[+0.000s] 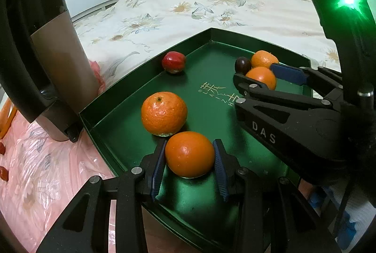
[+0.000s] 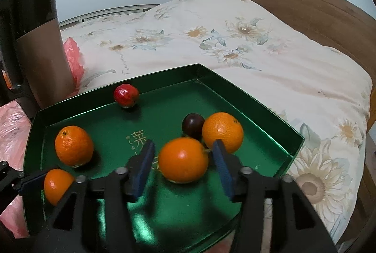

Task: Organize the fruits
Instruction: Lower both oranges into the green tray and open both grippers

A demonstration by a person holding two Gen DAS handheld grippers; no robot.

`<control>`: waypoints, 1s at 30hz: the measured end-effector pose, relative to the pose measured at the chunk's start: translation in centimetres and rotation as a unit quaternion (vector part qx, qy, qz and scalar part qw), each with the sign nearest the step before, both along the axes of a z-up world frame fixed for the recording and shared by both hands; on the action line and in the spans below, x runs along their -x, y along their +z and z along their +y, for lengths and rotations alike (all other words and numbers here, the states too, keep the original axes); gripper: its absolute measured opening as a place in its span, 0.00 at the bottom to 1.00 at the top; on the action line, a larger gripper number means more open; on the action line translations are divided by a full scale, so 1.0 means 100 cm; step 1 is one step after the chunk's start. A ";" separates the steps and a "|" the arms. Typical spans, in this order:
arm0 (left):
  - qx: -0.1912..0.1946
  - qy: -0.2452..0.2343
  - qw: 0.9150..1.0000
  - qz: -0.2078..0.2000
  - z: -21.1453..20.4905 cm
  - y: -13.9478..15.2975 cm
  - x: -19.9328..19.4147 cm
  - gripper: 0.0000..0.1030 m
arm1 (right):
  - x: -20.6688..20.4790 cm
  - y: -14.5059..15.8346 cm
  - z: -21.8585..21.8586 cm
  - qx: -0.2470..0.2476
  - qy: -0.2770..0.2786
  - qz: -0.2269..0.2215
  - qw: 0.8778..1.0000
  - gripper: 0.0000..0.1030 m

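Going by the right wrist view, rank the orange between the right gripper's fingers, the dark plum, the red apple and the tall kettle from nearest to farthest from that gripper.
From the right gripper:
1. Orange, between its open fingers.
2. Dark plum, just behind that orange, beside another orange.
3. Red apple, at the green tray's far-left wall.
4. Tall kettle, outside the tray, far left.

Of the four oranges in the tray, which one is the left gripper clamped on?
The nearest orange, at the tray's front edge: both left jaws press its sides. The right gripper's jaws straddle another orange without touching.
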State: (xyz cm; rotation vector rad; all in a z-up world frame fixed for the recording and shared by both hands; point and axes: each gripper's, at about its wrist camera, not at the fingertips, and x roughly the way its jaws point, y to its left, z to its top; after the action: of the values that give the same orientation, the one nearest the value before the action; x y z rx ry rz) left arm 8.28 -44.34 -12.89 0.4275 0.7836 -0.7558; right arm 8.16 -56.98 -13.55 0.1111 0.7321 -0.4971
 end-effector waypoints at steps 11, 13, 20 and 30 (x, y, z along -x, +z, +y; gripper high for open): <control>0.003 0.001 1.000 -0.008 0.000 0.000 0.002 0.43 | 0.000 0.002 0.003 0.017 -0.009 0.002 1.000 0.84; 0.005 0.001 1.000 -0.008 0.000 0.001 0.002 0.43 | 0.000 0.002 0.004 0.019 -0.010 0.002 1.000 0.85; 0.014 0.009 1.000 -0.005 0.004 0.004 0.001 0.50 | 0.001 0.005 0.007 0.028 -0.010 0.001 1.000 0.86; 0.039 0.016 0.999 -0.017 0.014 0.017 0.004 0.50 | 0.004 0.019 0.011 0.042 -0.002 -0.007 0.999 0.99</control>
State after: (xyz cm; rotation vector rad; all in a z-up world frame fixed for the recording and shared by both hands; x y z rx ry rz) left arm 7.85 -42.91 -11.16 0.3569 0.7258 -0.7452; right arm 7.79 -55.84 -11.67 0.0386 0.6960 -0.5295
